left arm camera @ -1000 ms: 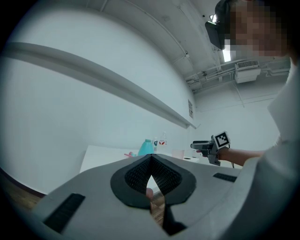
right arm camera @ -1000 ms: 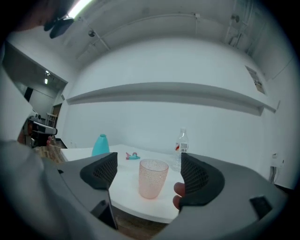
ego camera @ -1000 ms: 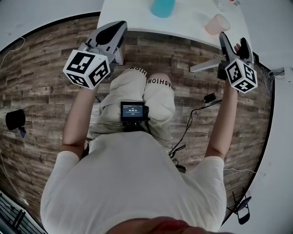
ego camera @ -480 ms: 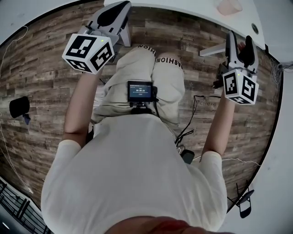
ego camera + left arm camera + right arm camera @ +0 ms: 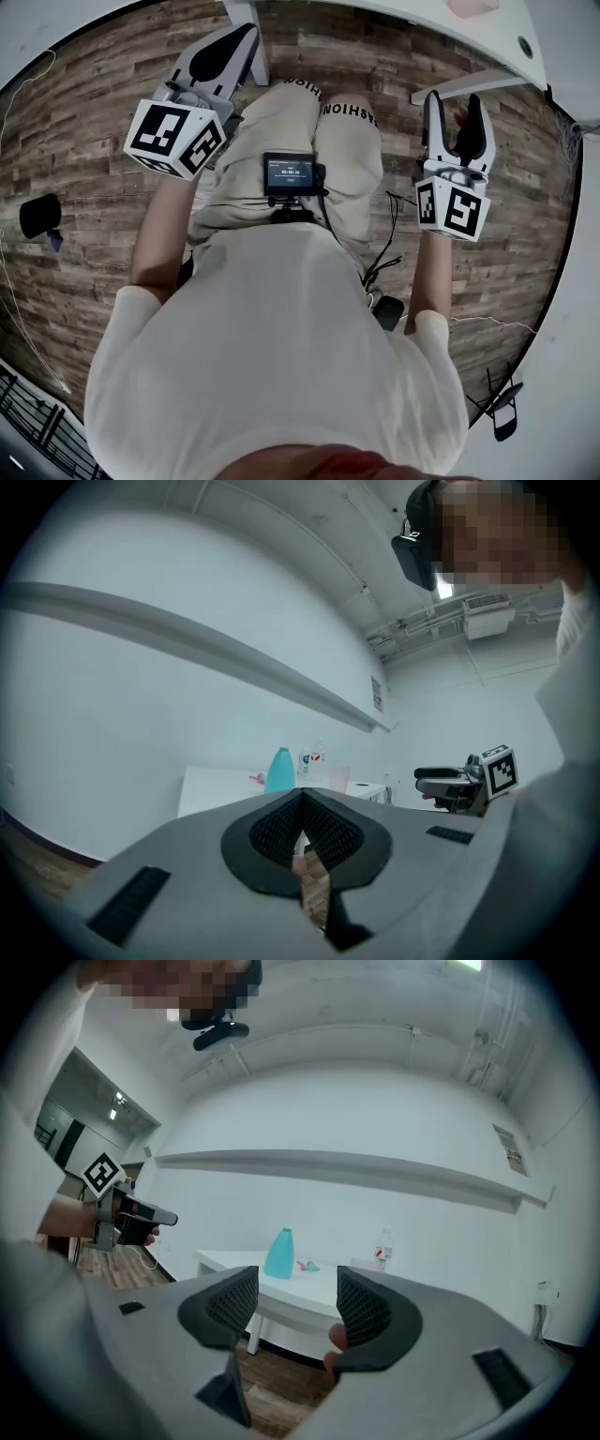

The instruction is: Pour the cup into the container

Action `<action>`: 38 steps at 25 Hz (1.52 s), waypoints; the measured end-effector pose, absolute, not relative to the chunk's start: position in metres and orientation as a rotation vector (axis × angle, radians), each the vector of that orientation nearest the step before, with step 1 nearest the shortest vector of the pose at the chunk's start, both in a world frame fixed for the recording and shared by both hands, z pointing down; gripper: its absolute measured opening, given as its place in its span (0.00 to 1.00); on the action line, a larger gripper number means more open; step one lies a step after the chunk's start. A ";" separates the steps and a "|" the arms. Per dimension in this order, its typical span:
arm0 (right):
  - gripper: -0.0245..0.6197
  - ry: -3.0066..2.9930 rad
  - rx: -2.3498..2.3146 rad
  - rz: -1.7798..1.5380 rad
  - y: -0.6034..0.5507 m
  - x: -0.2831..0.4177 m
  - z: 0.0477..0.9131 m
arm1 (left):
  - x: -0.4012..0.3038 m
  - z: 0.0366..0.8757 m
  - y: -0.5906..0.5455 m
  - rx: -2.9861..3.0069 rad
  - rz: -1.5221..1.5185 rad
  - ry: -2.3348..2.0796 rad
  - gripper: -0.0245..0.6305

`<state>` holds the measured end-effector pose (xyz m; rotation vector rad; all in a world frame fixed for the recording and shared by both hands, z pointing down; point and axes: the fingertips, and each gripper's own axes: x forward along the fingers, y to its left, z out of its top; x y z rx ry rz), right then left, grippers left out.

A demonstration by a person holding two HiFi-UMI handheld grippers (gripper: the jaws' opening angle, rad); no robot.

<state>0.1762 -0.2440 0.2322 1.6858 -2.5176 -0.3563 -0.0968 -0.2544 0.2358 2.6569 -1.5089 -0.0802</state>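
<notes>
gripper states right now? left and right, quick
left gripper: shut, holding nothing.
right gripper: open, jaws have just been closing partway, nothing between them.

Teal bottle, white table, brown plank floor

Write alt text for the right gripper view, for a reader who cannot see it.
The right gripper has its jaws apart with nothing between them, having just been closing, and is aimed at a white table carrying a teal bottle. The left gripper shows at far left.
</notes>
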 end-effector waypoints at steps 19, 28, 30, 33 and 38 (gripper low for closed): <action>0.45 -2.476 1.712 -0.067 -0.104 0.117 0.348 | -0.091 0.370 -0.119 2.450 0.053 -1.393 0.05; 0.45 -2.426 1.738 -0.055 -0.079 0.116 0.381 | -0.090 0.418 -0.096 2.397 0.102 -1.399 0.05; 0.45 -2.427 1.752 -0.023 -0.080 0.118 0.386 | -0.087 0.429 -0.094 2.380 0.109 -1.407 0.05; 0.45 -2.438 1.770 0.020 -0.082 0.117 0.391 | -0.081 0.448 -0.089 2.360 0.126 -1.404 0.05; 0.44 -2.415 1.827 0.082 -0.071 0.120 0.400 | -0.075 0.456 -0.080 2.360 0.134 -1.404 0.05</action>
